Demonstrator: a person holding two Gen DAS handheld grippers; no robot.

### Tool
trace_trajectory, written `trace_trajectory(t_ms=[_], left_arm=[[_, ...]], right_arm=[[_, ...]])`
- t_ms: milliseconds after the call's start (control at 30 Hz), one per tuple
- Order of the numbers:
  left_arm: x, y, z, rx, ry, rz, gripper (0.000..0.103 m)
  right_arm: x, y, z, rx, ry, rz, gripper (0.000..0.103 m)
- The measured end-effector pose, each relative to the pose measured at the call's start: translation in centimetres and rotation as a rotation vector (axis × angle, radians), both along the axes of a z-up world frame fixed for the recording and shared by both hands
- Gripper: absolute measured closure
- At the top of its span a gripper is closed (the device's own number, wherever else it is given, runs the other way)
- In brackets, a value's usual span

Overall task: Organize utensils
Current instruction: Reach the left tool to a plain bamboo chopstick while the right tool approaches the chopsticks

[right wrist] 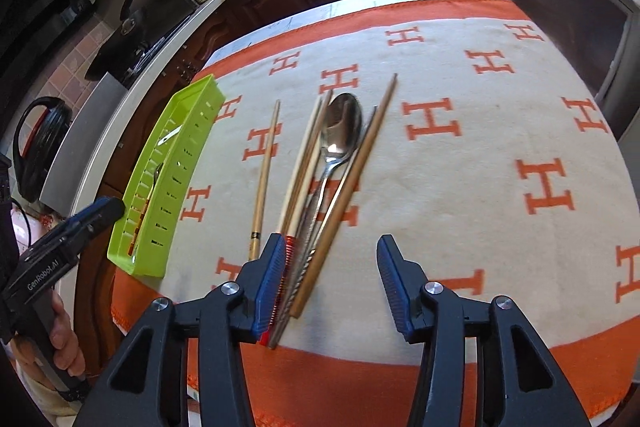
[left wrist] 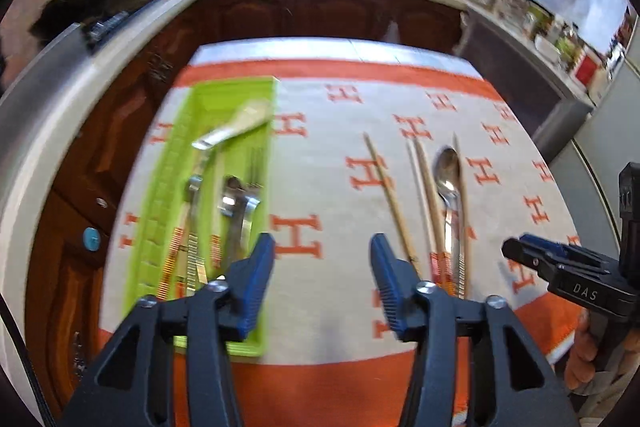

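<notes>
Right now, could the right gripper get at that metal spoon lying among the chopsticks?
Probably yes. The right gripper is open and empty just short of the spoon, nothing above it; chopsticks flanking the handle could get pinched along.

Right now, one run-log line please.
left gripper open, empty | right gripper open, empty | green tray part-filled | spoon, chopsticks on cloth
</notes>
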State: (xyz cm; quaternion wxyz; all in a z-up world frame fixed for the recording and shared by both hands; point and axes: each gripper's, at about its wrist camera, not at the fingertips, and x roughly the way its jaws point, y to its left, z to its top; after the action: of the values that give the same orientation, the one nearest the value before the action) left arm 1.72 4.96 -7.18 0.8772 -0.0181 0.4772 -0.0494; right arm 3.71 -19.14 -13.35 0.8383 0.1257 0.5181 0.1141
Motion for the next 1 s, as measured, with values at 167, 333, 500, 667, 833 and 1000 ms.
trace_trajectory(t_ms=[167, 333, 500, 667, 833, 1000], left_arm=[[2.0, -3.1, -1.2, 0.013, 0.031, -0.045, 0.045], [4.9, -5.4, -4.0, 0.018, 0.081, -0.04, 0.045], [6.6, -6.9, -7.4, 0.03, 0.153, -0.018, 0.045], [6.9, -8.1, -9.2, 0.094, 0.177, -0.003, 0.045], [6.7, -8.5, -9.4, 0.12, 0.154, 0.025, 0.044], [6.4, -8.6, -9.4, 0.135, 0.13, 0.028, 0.044]], right_arm=[[0.1, -1.6, 0.1, 0.011, -0.007, -0.018, 0.055], [0.4, -2.4, -0.5, 0.011, -0.004, -0.03, 0.055], [0.6, -2.8, -1.1, 0.006, -0.012, -0.03, 0.055], [0.7, -3.0, -1.8, 0.01, -0.011, -0.027, 0.055], [0.8, -2.8, -2.6, 0.025, -0.005, -0.017, 0.055], [0.9, -2.6, -3.3, 0.044, 0.004, -0.009, 0.055]])
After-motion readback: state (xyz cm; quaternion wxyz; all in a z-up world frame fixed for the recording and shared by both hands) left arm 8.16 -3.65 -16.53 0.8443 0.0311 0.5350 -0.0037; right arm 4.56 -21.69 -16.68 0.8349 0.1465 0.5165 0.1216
